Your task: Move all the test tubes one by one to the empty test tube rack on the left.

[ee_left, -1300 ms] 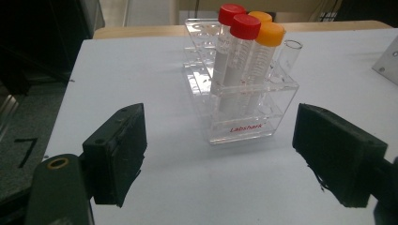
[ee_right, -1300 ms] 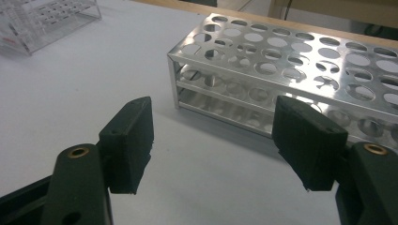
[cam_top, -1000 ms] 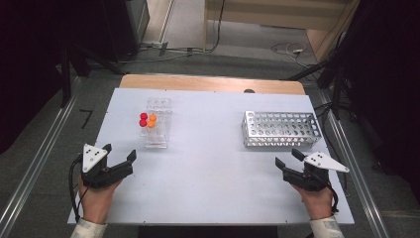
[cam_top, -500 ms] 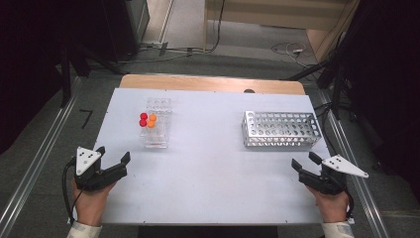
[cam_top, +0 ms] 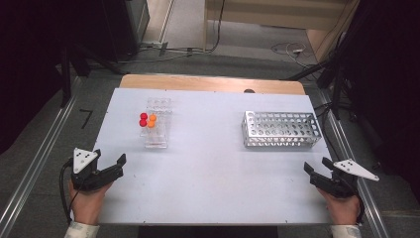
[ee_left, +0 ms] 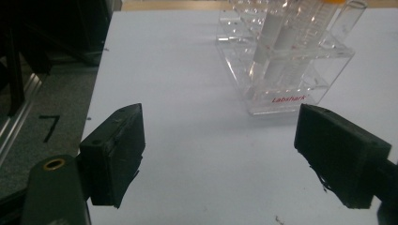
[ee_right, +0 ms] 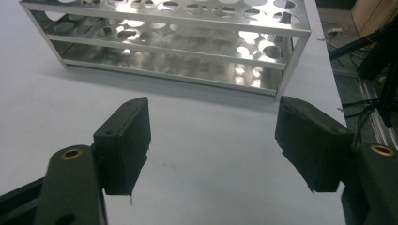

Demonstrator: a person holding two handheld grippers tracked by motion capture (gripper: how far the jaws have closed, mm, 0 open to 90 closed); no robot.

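Where frame cuts, tube caps (ee_left: 335, 1) cropped, clear rack (ee_left: 281, 61) blurred

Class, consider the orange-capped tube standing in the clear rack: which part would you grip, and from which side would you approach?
Grip the orange-capped tube just under its cap, coming from above. It stands upright in the clear rack, whose walls enclose its lower body, and red-capped tubes crowd one side, so probably only the top is free.

White table (cam_top: 213, 173) w/ wood edge at back. Clear plastic tube rack (cam_top: 157, 124), red "Labshark" print; red + orange tube caps (cam_top: 147, 119). Silver metal rack (cam_top: 281, 130), round-hole grid. Black grippers.
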